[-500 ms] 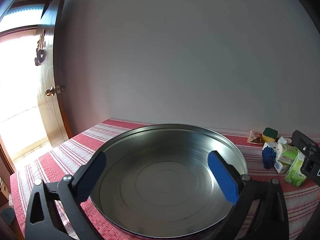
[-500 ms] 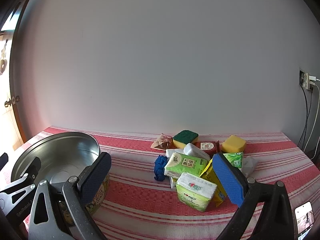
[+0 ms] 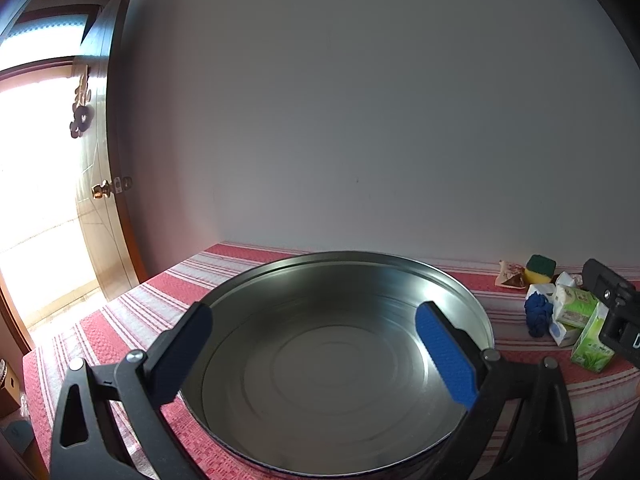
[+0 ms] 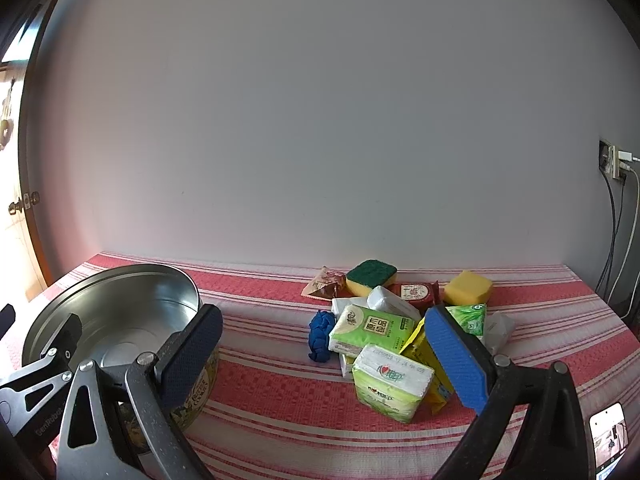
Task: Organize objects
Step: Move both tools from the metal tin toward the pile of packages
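While both tongs gape wide, empty, we judge pile of packets (image 4: 384, 336) dead ahead of right tongs (image 4: 320, 352); left tongs (image 3: 316, 344) over tin (image 3: 472, 308)

Round metal tin (image 4: 116, 312): empty, upright, open top, shiny inside with ringed bottom, printed outer wall; sits at left end of the counter. To its right, apart from it, a loose heap: green-topped yellow sponge (image 4: 371, 278) and plain yellow sponge (image 4: 469, 288) at the back, brown snack sachet (image 4: 325, 282), red wrapped pack (image 4: 416, 293), blue knotted cloth (image 4: 321, 334) at left edge, green tissue pack (image 4: 372, 330) lying flat, another green-white tissue pack (image 4: 392, 382) nearest, partly over a yellow packet (image 4: 420, 350).
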`<state>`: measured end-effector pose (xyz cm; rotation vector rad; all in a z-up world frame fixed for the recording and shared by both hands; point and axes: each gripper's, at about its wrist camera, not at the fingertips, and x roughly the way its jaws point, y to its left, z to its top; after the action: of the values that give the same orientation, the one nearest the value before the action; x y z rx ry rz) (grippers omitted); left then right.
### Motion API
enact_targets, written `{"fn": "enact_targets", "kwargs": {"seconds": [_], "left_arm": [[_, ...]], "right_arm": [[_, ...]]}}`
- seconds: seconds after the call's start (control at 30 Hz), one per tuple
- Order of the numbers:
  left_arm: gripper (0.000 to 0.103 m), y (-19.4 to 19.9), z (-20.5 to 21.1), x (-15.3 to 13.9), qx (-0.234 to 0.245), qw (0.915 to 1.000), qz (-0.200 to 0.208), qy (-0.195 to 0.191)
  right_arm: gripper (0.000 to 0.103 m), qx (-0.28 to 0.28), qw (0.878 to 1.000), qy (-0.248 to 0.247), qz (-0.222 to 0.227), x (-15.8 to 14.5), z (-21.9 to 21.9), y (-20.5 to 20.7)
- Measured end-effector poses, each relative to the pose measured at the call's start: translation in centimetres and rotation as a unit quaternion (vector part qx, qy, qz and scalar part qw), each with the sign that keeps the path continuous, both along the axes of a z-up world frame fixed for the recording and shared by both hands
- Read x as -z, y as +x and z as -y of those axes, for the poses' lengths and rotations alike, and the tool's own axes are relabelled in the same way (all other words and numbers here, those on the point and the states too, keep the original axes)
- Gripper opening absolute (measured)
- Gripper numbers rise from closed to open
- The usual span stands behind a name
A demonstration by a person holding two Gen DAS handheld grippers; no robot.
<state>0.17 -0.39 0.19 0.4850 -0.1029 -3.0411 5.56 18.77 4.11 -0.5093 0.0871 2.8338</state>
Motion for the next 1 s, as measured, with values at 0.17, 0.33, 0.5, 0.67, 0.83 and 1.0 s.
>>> {"fn": "enact_targets", "kwargs": {"seconds": [0.17,0.33,0.5,0.67,0.83,1.0], "left_arm": [[0.103,0.0,-0.1,0.0,0.0,1.0,-0.001,-0.001],[0.103,0.1,-0.3,0.0,0.002,1.0,-0.004,-0.004],[0.103,0.4,-0.5,-0.1,0.008,0.9999,-0.011,-0.008],[0.103,1.0,-1.1,-0.3,0.022,0.9994,-0.023,-0.014],[0.103,1.3,-1.9,-0.4,0.041,0.9987,-0.023,-0.019],[0.103,1.5,-2.7,-0.6,0.053,0.9982,-0.017,-0.02]], "right_arm": [[0.103,0.001,1.0,0.001,0.002,0.1,0.1,-0.2],[0.103,0.001,1.0,0.005,0.002,0.1,0.1,-0.2],[0.103,0.007,1.0,0.007,0.006,0.3,-0.1,-0.5],[0.103,0.015,1.0,0.009,0.008,0.4,-0.6,-0.6],[0.102,0.028,0.999,0.021,0.009,0.4,-1.2,-0.6],[0.102,0.041,0.999,0.032,0.007,0.3,-2.0,-0.6]]}}
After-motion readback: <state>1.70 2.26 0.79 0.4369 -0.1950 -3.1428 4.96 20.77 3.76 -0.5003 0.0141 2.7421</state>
